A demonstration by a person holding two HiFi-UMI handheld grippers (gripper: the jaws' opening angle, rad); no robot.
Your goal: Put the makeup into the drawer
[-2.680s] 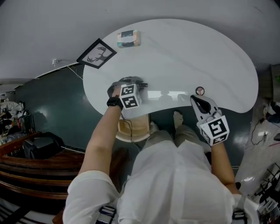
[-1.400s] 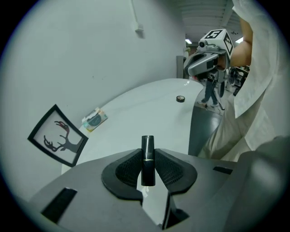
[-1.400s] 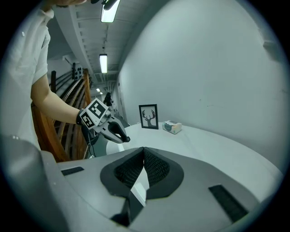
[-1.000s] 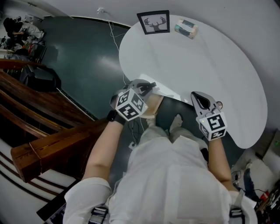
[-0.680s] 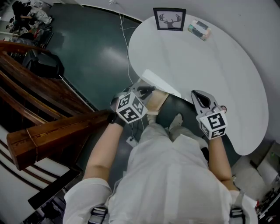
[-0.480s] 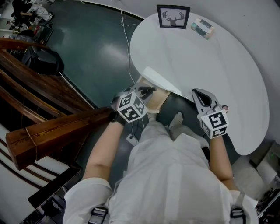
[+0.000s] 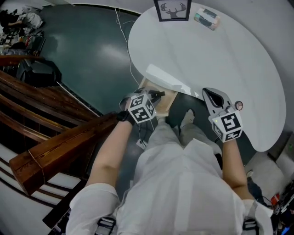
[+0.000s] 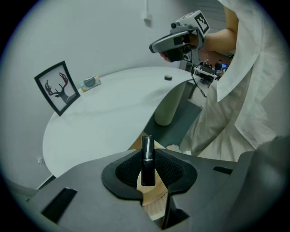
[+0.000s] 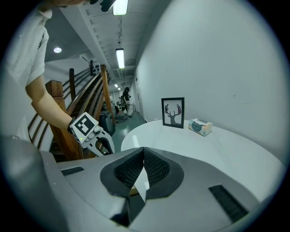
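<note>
A black makeup tube (image 8: pixel 147 157) stands upright between the pads of my left gripper (image 8: pixel 147 168), which is shut on it. In the head view this gripper (image 7: pixel 156 96) points steeply down over the open drawer (image 7: pixel 166 102), whose pale wooden inside (image 8: pixel 152 201) shows just below the jaws. My right gripper (image 7: pixel 210 94) hovers at the table's near edge, its pads meeting with nothing between them (image 9: pixel 144 156). A small round makeup item (image 7: pixel 238 105) lies on the white table (image 7: pixel 216 55) just right of it, and the left gripper view shows it too (image 8: pixel 168 77).
A framed deer picture (image 7: pixel 172 10) and a tissue box (image 7: pixel 205 18) stand at the table's far side. A pale table leg (image 8: pixel 170 106) and the person's legs are beside the drawer. A wooden stair rail (image 7: pixel 59 147) runs along the left.
My left gripper has sunk with the tube toward the open drawer. The right gripper has stayed by the table edge.
</note>
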